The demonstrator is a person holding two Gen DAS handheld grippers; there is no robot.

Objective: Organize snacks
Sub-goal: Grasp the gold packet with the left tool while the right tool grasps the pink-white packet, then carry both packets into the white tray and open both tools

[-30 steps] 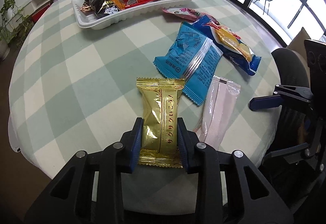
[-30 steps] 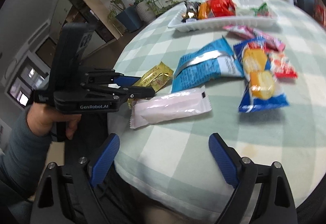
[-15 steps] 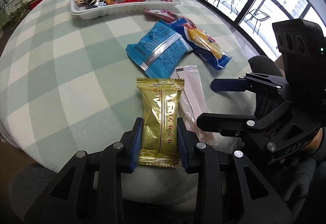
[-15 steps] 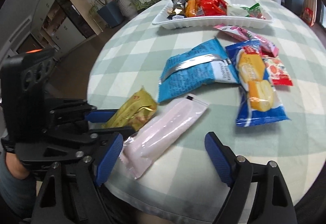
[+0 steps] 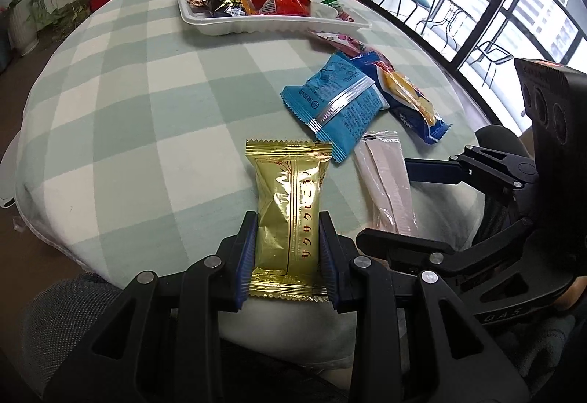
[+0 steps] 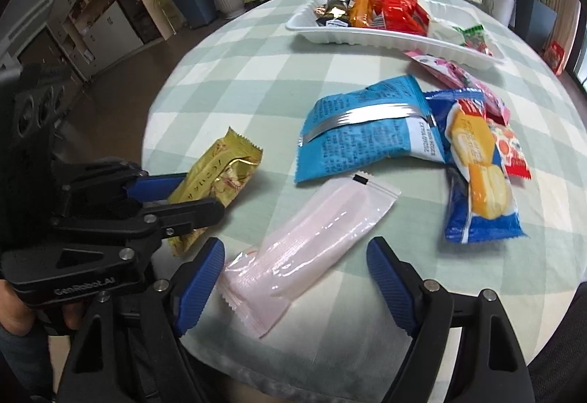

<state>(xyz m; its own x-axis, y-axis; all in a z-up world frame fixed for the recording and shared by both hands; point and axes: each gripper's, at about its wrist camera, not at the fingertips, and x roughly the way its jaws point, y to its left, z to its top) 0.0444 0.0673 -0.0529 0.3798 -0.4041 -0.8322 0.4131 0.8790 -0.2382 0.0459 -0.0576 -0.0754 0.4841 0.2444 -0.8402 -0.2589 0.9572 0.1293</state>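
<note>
My left gripper [image 5: 287,256] is shut on a gold snack packet [image 5: 288,216], held just above the table's near edge; the packet also shows in the right wrist view [image 6: 216,179]. My right gripper [image 6: 295,278] is open, its jaws on either side of the near end of a pale pink packet [image 6: 312,234] that lies on the cloth; the pink packet also shows in the left wrist view [image 5: 389,186]. A white tray [image 5: 256,25] with several snacks stands at the far side, and it also shows in the right wrist view [image 6: 367,36].
A light blue packet [image 6: 367,128], a dark blue packet with yellow cakes [image 6: 473,168] and a pink packet [image 6: 455,76] lie between the grippers and the tray. The round table has a green checked cloth [image 5: 146,109]. A chair [image 5: 502,146] stands at the right.
My left gripper has swung left with the gold packet still held. My right gripper has come forward over the table edge, and its open jaws now flank the pink packet's near end.
</note>
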